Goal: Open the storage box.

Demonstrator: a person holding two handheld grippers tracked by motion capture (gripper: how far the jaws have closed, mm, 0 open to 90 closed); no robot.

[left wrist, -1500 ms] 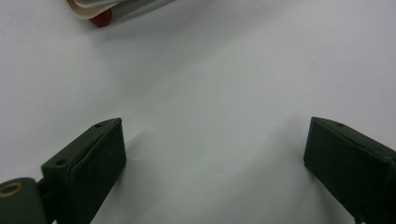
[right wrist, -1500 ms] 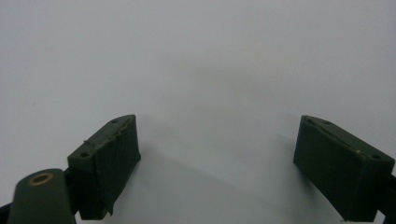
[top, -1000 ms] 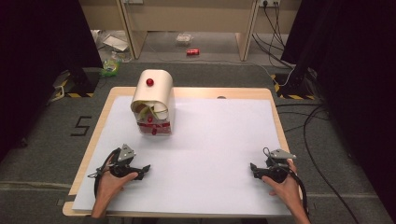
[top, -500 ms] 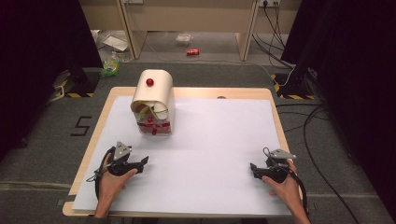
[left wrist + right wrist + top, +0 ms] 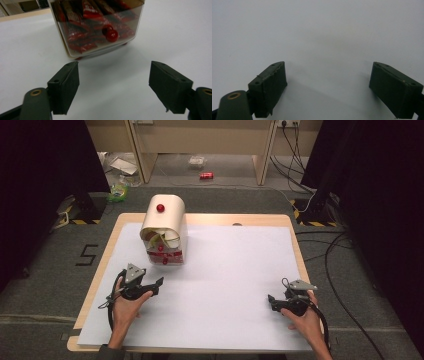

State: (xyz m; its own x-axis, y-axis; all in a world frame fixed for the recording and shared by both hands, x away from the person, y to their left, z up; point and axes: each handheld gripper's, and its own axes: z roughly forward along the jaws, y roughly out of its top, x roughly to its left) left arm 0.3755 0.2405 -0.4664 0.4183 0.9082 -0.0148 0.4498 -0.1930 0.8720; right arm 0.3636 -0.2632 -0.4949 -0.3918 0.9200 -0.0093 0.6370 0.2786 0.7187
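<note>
Dispenser box [image 5: 164, 232], the landmark, stands on the white sheet [image 5: 230, 270] near the table's far-left corner; its clear front drawer [image 5: 100, 27] holds red sachets and carries a red knob [image 5: 111, 35]. Left gripper [image 5: 150, 287] sits just in front of the box, aimed at the drawer, jaws spread, just been closing, nothing between them. Right gripper [image 5: 274, 301] rests well apart from the box, jaws spread over bare sheet.

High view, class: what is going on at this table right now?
A person holds a tool in each hand over a white sheet. The left tool points at a clear dispenser box of red packets with a red knob; its jaws have just been closing, nothing between them. The right tool rests open, away from the box.
</note>
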